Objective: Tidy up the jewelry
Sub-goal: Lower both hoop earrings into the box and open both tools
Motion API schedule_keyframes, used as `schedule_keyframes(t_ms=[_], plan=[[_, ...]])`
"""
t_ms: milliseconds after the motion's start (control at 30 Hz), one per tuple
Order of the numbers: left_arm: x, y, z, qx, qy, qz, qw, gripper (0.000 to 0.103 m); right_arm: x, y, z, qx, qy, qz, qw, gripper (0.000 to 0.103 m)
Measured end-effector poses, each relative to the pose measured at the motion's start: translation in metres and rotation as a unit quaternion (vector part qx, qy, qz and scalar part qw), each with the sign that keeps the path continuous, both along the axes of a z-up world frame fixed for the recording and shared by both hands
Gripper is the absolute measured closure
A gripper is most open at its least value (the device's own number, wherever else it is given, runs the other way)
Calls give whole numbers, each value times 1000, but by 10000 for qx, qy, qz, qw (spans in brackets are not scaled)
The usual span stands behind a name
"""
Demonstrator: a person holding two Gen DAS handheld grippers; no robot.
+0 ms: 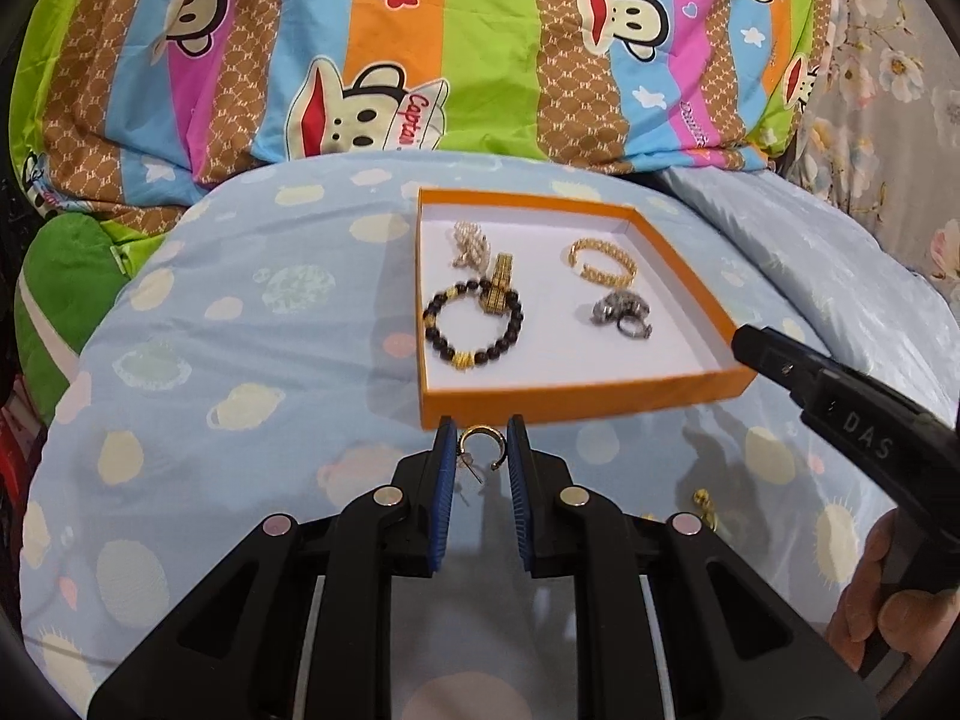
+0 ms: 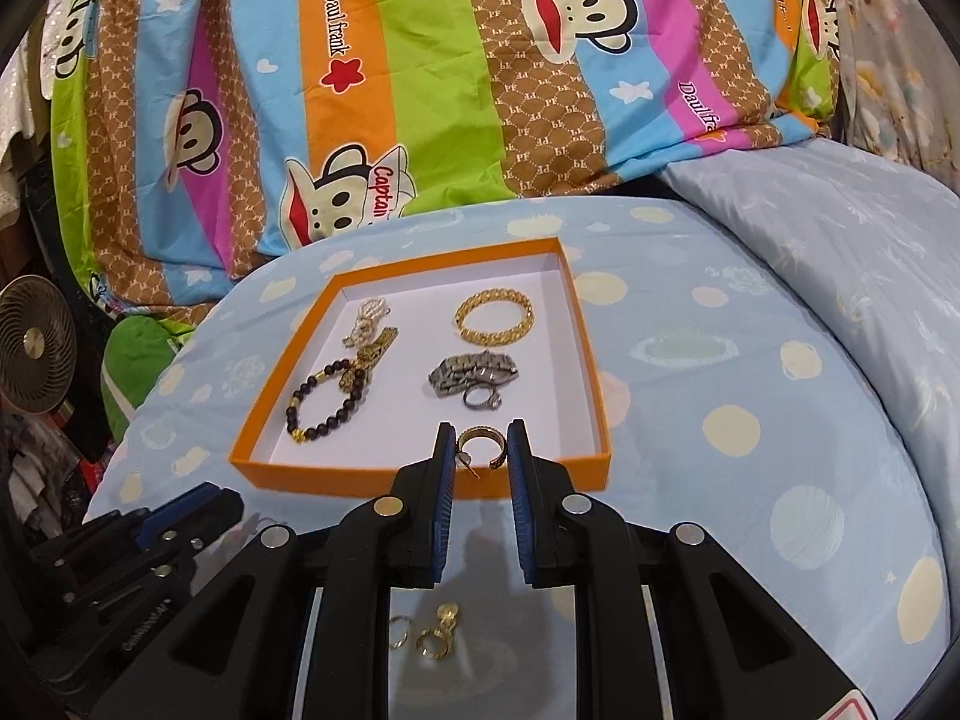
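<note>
Rings point(image 2: 423, 636) beneath the right tongs point(image 2: 480, 450) appear only in the right view.

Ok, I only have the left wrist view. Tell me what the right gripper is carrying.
Observer: The right gripper is shut on a gold hoop earring.
Operator: Say where that hoop sits against the box.
Observer: In the right wrist view it shows over the near wall of the orange box, just this side of the silver ring.
Operator: Report what is left outside the box.
Observer: A thin gold ring and a chunkier gold piece lie on the blue sheet below the right gripper.
</note>
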State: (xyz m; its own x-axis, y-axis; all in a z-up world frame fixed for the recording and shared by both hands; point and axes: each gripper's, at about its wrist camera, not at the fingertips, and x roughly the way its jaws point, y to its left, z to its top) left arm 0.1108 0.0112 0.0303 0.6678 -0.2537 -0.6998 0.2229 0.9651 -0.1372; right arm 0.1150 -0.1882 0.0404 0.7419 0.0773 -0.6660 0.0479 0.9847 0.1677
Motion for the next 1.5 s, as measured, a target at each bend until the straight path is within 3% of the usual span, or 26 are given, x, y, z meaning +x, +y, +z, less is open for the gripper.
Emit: schedule_keyframes(t_ms=[267, 600, 1267, 1333, 1433, 1500], plan=[[38, -10, 30, -164, -346, 48, 9993, 87, 34, 0, -2, -65, 29, 52, 10000, 87], [77, -37, -2, -138, -94, 9, 9999, 87, 57, -1, -23, -13, 174, 77, 9998, 87], [84, -40, -18, -37, -41, 50, 10000, 86, 64, -1, -32, 4, 195, 70, 9998, 85], [84, -39, -17, -41, -74, 80, 9999, 83, 64, -1, -31, -3, 187, 67, 9998, 83], [84, -38, -16, -48, -110, 136, 9998, 68, 62, -3, -30, 20, 142, 31, 9999, 77], [83, -38, -15, -36, -153, 156, 9998, 67, 61, -4, -29, 26, 100, 9, 9999, 73]])
